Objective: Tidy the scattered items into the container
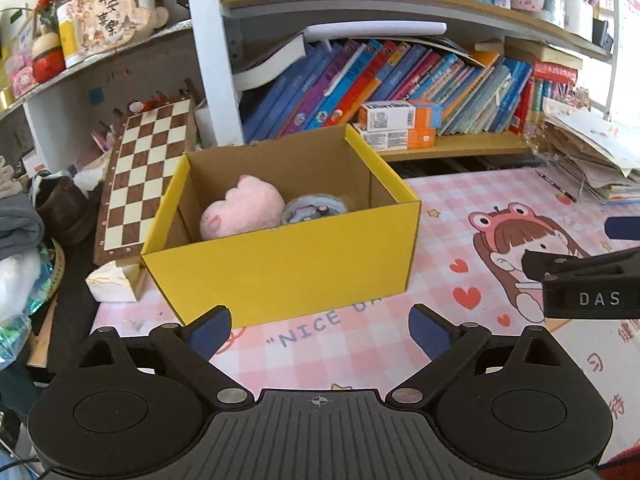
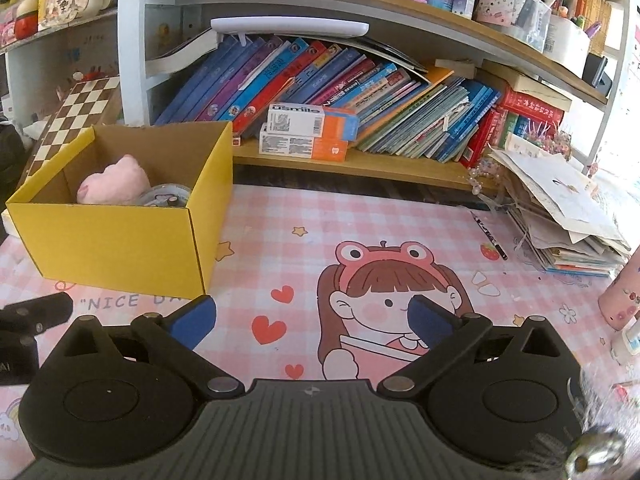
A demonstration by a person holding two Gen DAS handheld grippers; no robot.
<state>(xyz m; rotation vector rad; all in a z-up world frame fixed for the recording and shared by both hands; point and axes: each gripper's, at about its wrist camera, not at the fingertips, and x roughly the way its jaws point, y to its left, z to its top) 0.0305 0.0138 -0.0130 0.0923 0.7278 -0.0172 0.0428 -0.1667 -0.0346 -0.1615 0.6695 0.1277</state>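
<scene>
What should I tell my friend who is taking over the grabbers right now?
Left gripper: fingers open, empty, in front of the yellow cardboard box.
Right gripper: fingers open, empty, over the pink cartoon desk mat.
Done: a pink plush toy and a round tin with a picture lid lie in the box.
Left: a dark pen lies on the mat beside the paper stack; a pink bottle stands at the right edge. Whether those belong in the box I cannot tell.
</scene>
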